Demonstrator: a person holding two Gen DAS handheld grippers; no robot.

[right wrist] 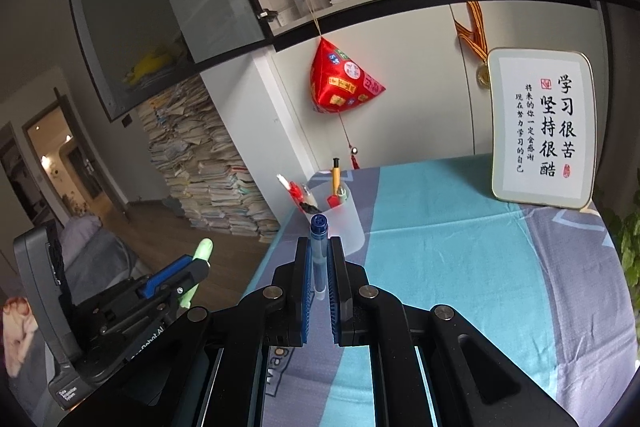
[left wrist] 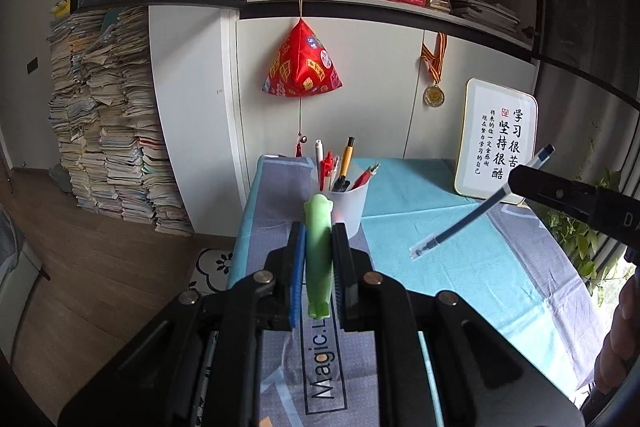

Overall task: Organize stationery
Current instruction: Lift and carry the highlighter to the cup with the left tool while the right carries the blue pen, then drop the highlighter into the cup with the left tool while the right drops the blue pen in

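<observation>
We hold both grippers tilted slightly downward above the table [left wrist: 460,267], which wears a blue and grey cloth. Our left gripper [left wrist: 318,239] clamps a green pen [left wrist: 318,247]; our right gripper [right wrist: 319,259] clamps a blue pen [right wrist: 319,251]. Just ahead stands the pen cup [left wrist: 352,203], below bookshelves [left wrist: 360,3] and a framed calligraphy sign [left wrist: 496,143]

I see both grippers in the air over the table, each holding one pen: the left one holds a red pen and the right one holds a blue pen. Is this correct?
Not quite. The pen in the left gripper is the green pen, not red, as the left wrist view shows. The right gripper does hold the blue pen.
</observation>
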